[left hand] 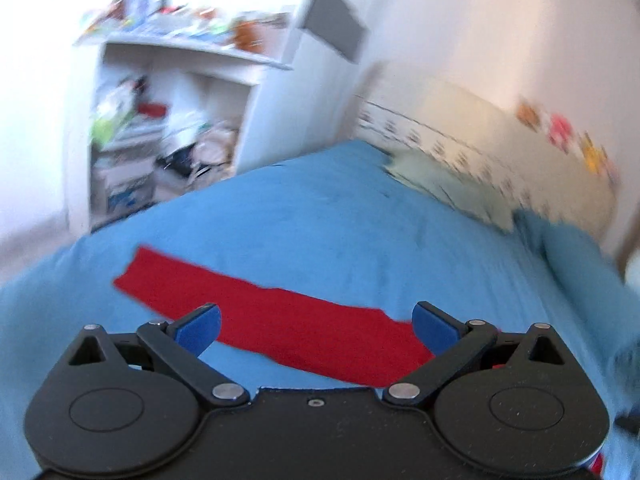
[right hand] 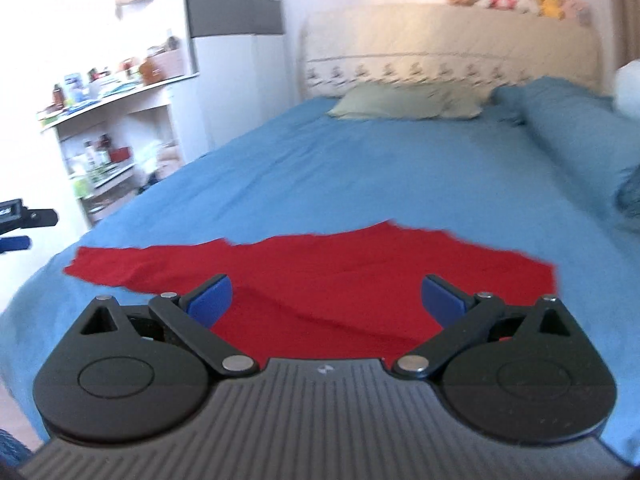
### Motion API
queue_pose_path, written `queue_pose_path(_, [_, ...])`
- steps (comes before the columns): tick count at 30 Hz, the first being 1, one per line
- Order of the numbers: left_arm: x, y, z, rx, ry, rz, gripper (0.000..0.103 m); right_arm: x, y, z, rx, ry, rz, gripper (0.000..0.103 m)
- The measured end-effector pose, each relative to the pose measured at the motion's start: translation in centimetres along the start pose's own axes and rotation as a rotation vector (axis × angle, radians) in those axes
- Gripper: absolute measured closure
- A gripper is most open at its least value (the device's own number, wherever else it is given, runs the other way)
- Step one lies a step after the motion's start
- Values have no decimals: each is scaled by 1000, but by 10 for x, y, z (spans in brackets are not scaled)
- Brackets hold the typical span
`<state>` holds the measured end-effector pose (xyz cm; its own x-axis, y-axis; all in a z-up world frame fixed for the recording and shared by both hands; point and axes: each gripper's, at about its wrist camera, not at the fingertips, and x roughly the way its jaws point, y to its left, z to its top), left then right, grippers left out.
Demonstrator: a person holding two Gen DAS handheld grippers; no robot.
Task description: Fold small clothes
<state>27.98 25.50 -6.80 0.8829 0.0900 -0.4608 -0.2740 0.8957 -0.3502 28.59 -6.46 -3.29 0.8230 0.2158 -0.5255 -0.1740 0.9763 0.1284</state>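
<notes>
Left wrist view shows our left gripper with its blue fingers spread wide and nothing between them, hovering over a red garment that lies flat on the blue bedsheet. Seen from here the garment runs as a long strip, one narrow end reaching away to the left and the broader part passing under the gap between the fingers. Our right gripper is likewise spread and empty, poised over the wider, near part of the same garment, where a soft ridge of cloth rises between the pads.

Beyond the garment the sheet stretches bare toward a pale green pillow against the headboard, with a cluttered white shelf off to the garment's left.

We judge that no fold has begun — the cloth is laid out and both tools are coming in for a first grip. Several things could go wrong from here:
- the pads may pinch the bedsheet along with the garment, since both are thin and lie flush, and a lift would then drag the sheet;
- a grip on only the top layer at that ridge would let the lower layer sag and spoil the fold line;
- uneven lifting by the two hands could twist the long narrow end — the left view is blurred, so that hand seems to be moving fast, which makes a clean grab less sure.
</notes>
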Motion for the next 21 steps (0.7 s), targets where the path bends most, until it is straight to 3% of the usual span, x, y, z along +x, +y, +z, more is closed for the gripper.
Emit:
queue_pose_path(3, [24,45,0,-95,0,14,1,23,26,-11,-12,27,37,0])
queue_pose_path(7, [59,84,-3,-130,13,60,4,54,59,-23,-67,69,35,0])
queue_pose_path(10, [87,106,-11,-168,58,95,17,75,71,-31,-75,82,38,0])
queue_pose_path(12, [106,117,-16,-198,88,117,27,85,70,-35,-62,79,39,0])
queue_pose_path(15, [127,128,-20,-230,109,120,32,98,65,-41,-41,88,24,0])
queue_pose_path(19, [142,130,-17,-211,69,138,33,108,59,-45,10,81,54,0])
queue_pose_path(21, [150,129,-13,-204,56,164,43,109,59,-45,10,71,60,0])
